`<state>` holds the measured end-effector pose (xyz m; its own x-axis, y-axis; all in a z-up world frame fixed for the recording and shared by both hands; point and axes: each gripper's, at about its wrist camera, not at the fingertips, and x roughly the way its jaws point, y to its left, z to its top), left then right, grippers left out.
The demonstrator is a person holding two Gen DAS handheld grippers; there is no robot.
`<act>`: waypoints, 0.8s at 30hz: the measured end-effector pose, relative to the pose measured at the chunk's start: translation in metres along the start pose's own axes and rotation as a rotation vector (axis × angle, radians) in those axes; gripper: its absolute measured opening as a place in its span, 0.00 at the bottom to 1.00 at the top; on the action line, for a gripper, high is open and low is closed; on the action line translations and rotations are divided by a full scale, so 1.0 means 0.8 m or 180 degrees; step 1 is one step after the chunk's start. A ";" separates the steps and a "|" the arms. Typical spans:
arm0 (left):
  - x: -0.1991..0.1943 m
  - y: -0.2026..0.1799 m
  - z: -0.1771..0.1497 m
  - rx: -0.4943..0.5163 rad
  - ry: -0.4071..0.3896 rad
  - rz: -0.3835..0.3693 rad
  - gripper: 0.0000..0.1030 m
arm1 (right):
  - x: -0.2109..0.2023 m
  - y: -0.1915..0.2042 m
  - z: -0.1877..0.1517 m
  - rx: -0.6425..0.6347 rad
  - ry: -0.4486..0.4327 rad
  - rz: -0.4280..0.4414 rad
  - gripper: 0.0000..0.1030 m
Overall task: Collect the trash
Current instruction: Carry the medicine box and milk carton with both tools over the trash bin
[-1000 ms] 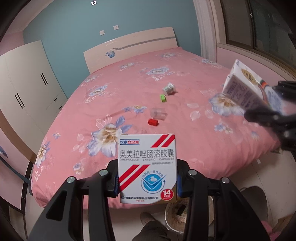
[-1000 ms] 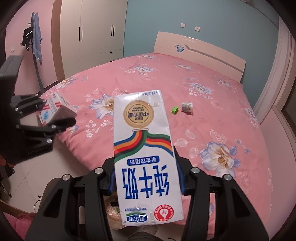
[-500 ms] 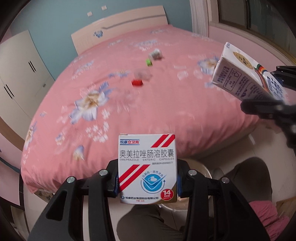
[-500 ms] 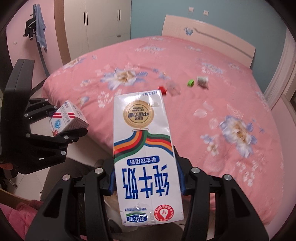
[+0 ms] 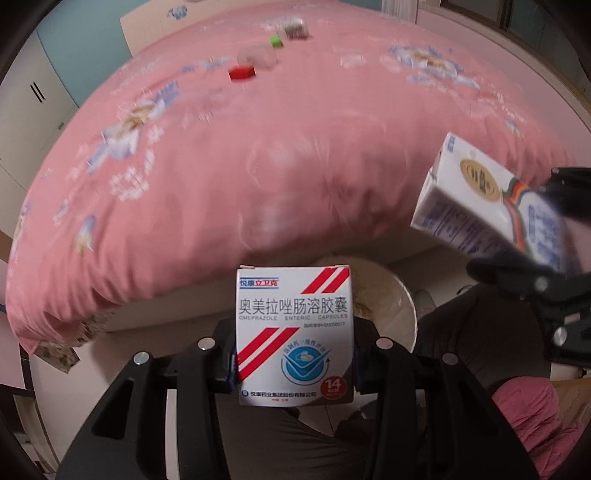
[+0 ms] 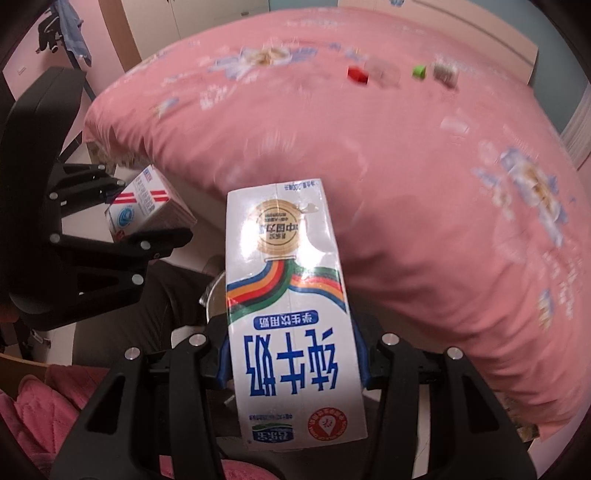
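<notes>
1. The left tool (image 5: 295,363) is clamped on a white medicine box (image 5: 294,334) with red stripes; the box stands upright between its fingers, over the floor just off the bed's near edge.
2. The right tool (image 6: 293,360) grips a white milk carton (image 6: 291,314) by its sides; the carton juts forward past the fingertips, print upside down.
3. A pale round bin (image 5: 384,299) shows on the floor directly behind the medicine box; its rim also peeks out left of the carton in the right wrist view.
4. On the pink floral bed (image 5: 295,166), toward its far end, lie a red piece (image 5: 241,73), a clear wrapper (image 5: 258,59), a green piece (image 5: 276,40) and a small crumpled packet (image 5: 295,29); all well apart from both tools.
</notes>
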<state>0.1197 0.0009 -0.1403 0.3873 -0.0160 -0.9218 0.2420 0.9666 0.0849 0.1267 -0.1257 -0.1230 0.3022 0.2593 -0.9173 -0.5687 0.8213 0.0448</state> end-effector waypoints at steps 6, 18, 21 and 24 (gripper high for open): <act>0.048 -0.008 -0.010 -0.0034 0.0263 -0.0111 0.44 | 0.053 -0.003 -0.016 0.0067 0.0266 0.0108 0.48; 0.138 -0.017 -0.029 -0.0137 0.0752 -0.0277 0.44 | 0.152 -0.016 -0.039 0.0211 0.0744 0.0275 0.48; 0.163 -0.016 -0.033 -0.0168 0.0881 -0.0307 0.44 | 0.178 -0.016 -0.043 0.0239 0.0863 0.0311 0.48; 0.191 -0.015 -0.038 -0.0238 0.1031 -0.0363 0.44 | 0.208 -0.015 -0.047 0.0298 0.1005 0.0369 0.48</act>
<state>0.1489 -0.0055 -0.2938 0.0562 -0.0545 -0.9969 0.1969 0.9795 -0.0424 0.1550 -0.1115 -0.2907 -0.0203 0.1957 -0.9805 -0.5084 0.8424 0.1786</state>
